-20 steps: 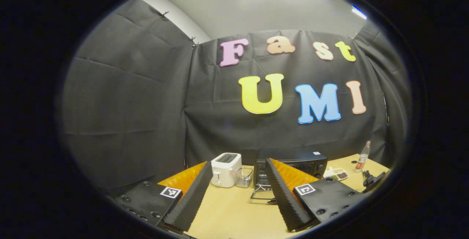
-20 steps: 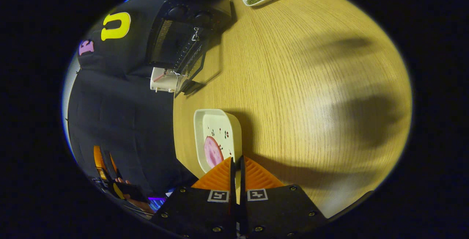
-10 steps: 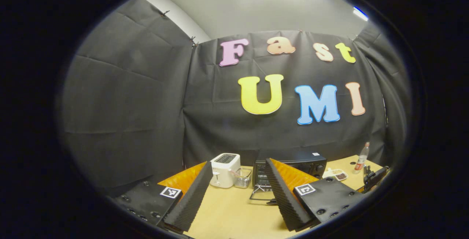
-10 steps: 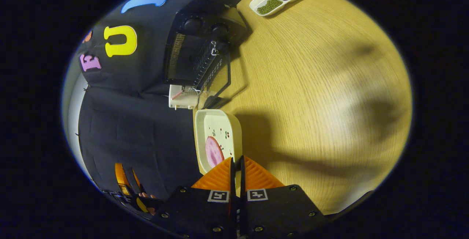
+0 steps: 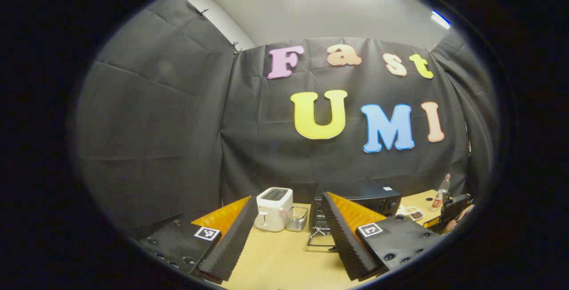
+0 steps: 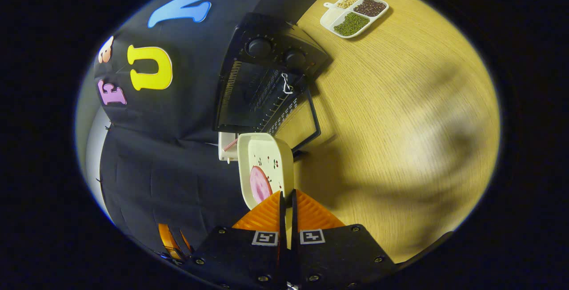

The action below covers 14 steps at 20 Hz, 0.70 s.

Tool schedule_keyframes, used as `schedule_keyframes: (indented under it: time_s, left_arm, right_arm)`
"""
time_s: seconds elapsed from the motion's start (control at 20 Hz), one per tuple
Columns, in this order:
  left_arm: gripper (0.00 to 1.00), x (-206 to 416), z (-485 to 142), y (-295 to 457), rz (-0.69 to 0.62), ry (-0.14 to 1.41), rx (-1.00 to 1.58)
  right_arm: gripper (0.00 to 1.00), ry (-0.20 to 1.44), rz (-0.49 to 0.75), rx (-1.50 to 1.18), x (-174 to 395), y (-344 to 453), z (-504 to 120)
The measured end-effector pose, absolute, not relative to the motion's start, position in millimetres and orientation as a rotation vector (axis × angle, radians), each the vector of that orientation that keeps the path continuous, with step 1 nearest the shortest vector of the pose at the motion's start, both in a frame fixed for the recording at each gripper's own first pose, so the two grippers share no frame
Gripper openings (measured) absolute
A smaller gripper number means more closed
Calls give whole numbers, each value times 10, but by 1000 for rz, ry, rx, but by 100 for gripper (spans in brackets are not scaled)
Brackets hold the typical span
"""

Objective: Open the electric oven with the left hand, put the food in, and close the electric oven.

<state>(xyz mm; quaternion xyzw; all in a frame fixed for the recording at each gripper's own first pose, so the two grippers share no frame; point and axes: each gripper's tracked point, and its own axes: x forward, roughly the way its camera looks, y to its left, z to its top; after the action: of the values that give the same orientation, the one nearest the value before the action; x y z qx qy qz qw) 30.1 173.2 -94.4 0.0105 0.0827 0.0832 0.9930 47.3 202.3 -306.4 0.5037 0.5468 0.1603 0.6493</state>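
Observation:
The black electric oven [image 6: 266,81] stands at the table's back with its glass door [image 6: 300,121] folded down flat, and it is also seen as the oven [image 5: 355,199] past my left fingers. My right gripper [image 6: 287,193] is shut on the rim of a white dish [image 6: 266,161] that holds a pink slice of food [image 6: 259,184]. The dish hangs in the air just short of the open door. My left gripper [image 5: 289,197] stands open well back from the oven, nothing between its fingers.
A white toaster [image 5: 273,207] and a small wire basket [image 5: 297,218] sit left of the oven. A divided tray of beans [image 6: 354,14] and a bottle [image 5: 441,191] are on the wooden table [image 6: 400,125] to the oven's right.
My right gripper has carried the dish with the food off the table's near part toward the open oven door. My left gripper has hardly moved and stays open.

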Motion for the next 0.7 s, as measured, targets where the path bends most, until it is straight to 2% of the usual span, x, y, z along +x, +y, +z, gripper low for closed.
schedule_keyframes:
  time_s: [0.7]
  left_arm:
    - [100, 675, -1226, 2421, 151, 183, 19]
  right_arm:
    - [4, 1027, 91, 1307, 1346, 2658, -3157]
